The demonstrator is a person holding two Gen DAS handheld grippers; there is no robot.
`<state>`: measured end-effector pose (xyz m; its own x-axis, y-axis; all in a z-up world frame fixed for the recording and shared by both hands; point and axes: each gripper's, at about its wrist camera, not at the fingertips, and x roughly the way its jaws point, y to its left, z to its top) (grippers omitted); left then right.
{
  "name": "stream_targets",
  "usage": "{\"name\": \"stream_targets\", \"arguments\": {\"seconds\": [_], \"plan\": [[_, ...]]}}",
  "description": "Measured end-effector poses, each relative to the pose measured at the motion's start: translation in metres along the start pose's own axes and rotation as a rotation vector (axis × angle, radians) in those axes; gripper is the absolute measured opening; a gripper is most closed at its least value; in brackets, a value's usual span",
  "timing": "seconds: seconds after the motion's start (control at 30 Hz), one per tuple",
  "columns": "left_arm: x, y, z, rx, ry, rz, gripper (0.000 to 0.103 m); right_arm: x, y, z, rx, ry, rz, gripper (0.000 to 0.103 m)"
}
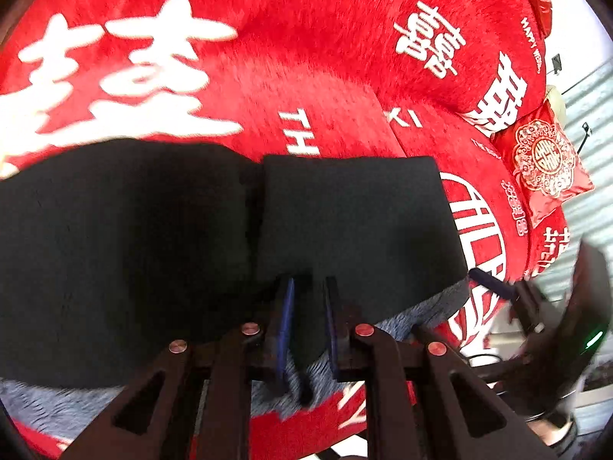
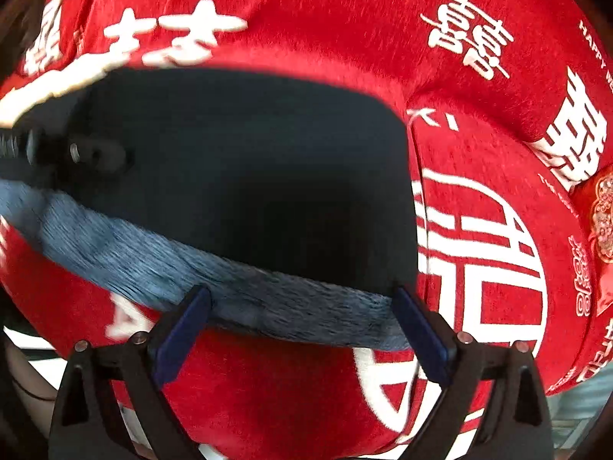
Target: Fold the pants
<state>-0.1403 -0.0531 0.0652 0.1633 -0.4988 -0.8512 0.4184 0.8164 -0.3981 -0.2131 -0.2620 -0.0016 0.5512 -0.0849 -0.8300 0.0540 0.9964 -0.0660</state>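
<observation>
Pants [image 1: 345, 222], black with a grey fleecy lining, lie on the red blanket [image 1: 314, 50] with white characters. At their near edge the left gripper [image 1: 309, 326] points forward and low, its blue pads pressed on the hem fabric. Just to the right, the right gripper [image 2: 302, 322] is level, its fingers spread wide around the grey edge without touching. Farther right a red cushion [image 1: 544, 161] rests.

Red plush bed cover [image 1: 325, 57] with white print: large double-happiness characters "囍", "DAY" near the top edge, "HAPPY" along the right edge, and "TH", the rest hidden. Red satin cushion [image 1: 544, 161]: gold round "囍" medallion. Other small print too blurred to read.
</observation>
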Motion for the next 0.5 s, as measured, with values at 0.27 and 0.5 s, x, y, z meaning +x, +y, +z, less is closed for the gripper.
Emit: {"name": "stream_targets", "arguments": {"seconds": [0.27,0.5], "plan": [[-0.072,0.086,-0.036,-0.098,-0.105,0.192,0.017,0.039,0.072,0.047,-0.125,0.022,-0.010,0.098],[-0.109,0.204,-0.105,-0.448,-0.151,0.164,0.017,0.028,0.068,0.056,-0.008,-0.009,0.023,0.101]]}}
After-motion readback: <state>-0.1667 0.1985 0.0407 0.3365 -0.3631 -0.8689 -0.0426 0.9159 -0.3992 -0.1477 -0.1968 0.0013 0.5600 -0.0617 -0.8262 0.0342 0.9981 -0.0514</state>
